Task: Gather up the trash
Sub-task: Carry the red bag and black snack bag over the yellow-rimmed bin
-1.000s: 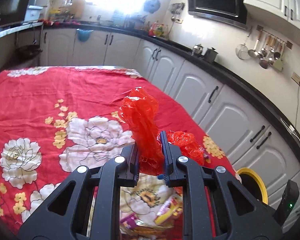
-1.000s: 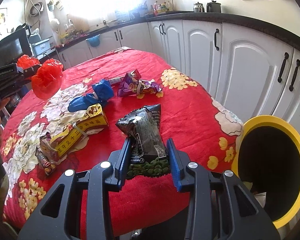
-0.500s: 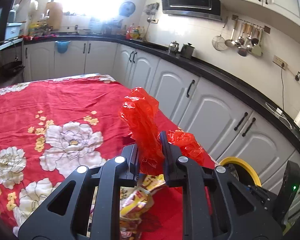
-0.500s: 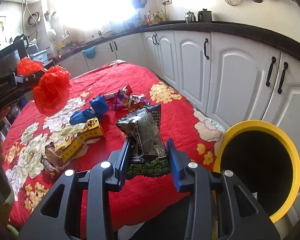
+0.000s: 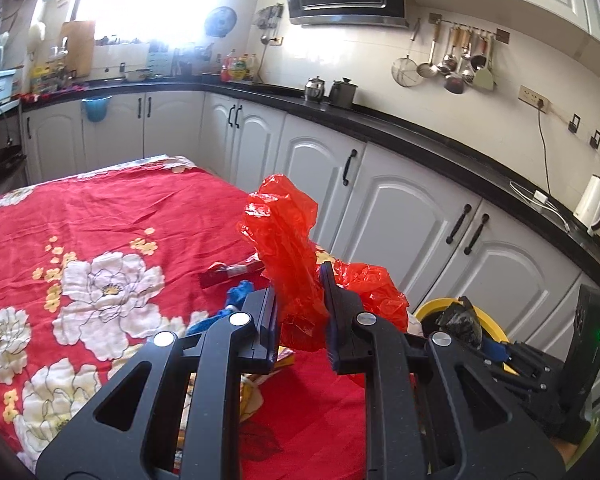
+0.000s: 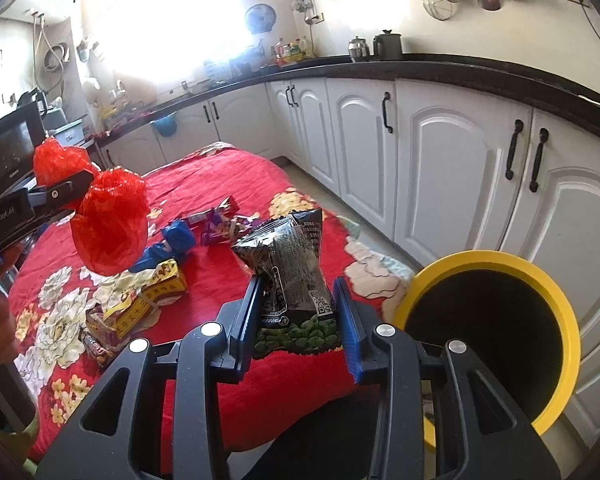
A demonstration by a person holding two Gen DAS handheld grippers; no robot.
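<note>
Left gripper (image 5: 300, 300), left wrist view: jaws clamped on a crumpled red plastic bag (image 5: 288, 248) at frame centre, held above the counter's red floral cloth (image 5: 100, 220). A yellow-rimmed bin (image 5: 436, 305) shows at lower right, with the right gripper's black snack packet (image 5: 460, 326) over its rim. A blue wrapper (image 5: 236, 296) lies on the cloth just left of the jaws.

Right wrist view: right gripper (image 6: 296, 312) is clamped on the black snack packet (image 6: 292, 268) at centre. The bin (image 6: 496, 264) stands open at lower right, beside the counter edge. The left gripper (image 6: 56, 192) with the bag (image 6: 110, 220) sits at middle left. A yellow carton (image 6: 148, 296) and purple wrappers (image 6: 220, 228) remain on the cloth.

Judgement: carry-to-bin step in hand. Next move calls for bringing each load over the bin mouth, then parting the jaws. The bag is light and may cling.
</note>
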